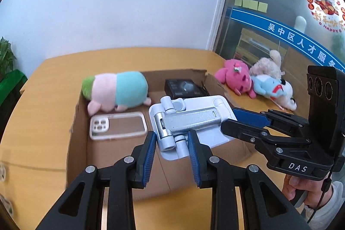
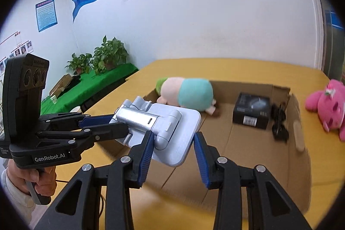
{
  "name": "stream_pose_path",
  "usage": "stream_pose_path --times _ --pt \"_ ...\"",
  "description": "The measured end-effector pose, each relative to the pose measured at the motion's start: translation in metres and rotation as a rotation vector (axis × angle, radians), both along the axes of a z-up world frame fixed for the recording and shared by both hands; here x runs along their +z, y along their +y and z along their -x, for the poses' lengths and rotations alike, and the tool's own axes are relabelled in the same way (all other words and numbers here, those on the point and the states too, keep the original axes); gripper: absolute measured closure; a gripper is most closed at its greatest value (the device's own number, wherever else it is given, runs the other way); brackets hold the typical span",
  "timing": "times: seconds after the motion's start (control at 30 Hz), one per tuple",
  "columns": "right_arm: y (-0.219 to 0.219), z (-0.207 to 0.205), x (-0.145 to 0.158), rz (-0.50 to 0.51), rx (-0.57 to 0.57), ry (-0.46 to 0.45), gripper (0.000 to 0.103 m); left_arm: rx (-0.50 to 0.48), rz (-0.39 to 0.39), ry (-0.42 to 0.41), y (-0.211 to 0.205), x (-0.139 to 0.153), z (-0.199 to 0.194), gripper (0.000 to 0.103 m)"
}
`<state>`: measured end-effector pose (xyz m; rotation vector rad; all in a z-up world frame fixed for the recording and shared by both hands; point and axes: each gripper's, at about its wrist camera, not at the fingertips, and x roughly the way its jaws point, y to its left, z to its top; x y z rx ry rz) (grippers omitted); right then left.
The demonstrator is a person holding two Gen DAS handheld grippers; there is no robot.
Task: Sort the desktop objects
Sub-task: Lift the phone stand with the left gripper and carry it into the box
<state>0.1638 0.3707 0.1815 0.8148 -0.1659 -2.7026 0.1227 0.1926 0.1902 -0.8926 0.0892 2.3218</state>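
Observation:
A silver folding phone stand [image 1: 189, 122] [image 2: 159, 126] is held above an open cardboard box [image 1: 77, 122] [image 2: 297, 122]. My left gripper [image 1: 171, 154] [image 2: 120, 122] is shut on one end of the stand. My right gripper [image 2: 174, 156] [image 1: 228, 120] is shut on the stand's other end. In the box lie a pastel plush toy [image 1: 118, 92] [image 2: 187, 96], a clear phone case [image 1: 117, 125] and a small black box [image 1: 184, 86] [image 2: 252, 111].
Pink [image 1: 237, 77] [image 2: 327, 105], beige [image 1: 267, 64] and blue-white [image 1: 273, 87] plush toys lie on the wooden table [image 1: 43, 100] right of the box. A black item [image 2: 279, 120] lies in the box by the black box. Potted plants [image 2: 103, 57] stand on a green-covered side table.

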Motion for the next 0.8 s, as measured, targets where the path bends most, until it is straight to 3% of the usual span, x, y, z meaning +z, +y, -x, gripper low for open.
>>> stream_pose_path --times 0.2,0.33,0.57,0.8 --pt "0.021 0.054 0.004 0.029 0.003 -0.035 0.066 0.005 0.000 -0.021 0.020 0.001 0.051 0.076" --pt "0.039 0.088 -0.005 0.033 -0.011 -0.097 0.066 -0.015 0.014 -0.092 0.047 -0.014 0.093 0.076" --pt "0.078 0.142 -0.044 0.025 -0.042 -0.269 0.066 -0.050 0.056 -0.265 0.093 -0.061 0.148 0.076" --pt "0.105 0.176 -0.100 0.055 -0.056 -0.489 0.066 -0.057 0.143 -0.448 0.123 -0.110 0.176 0.076"
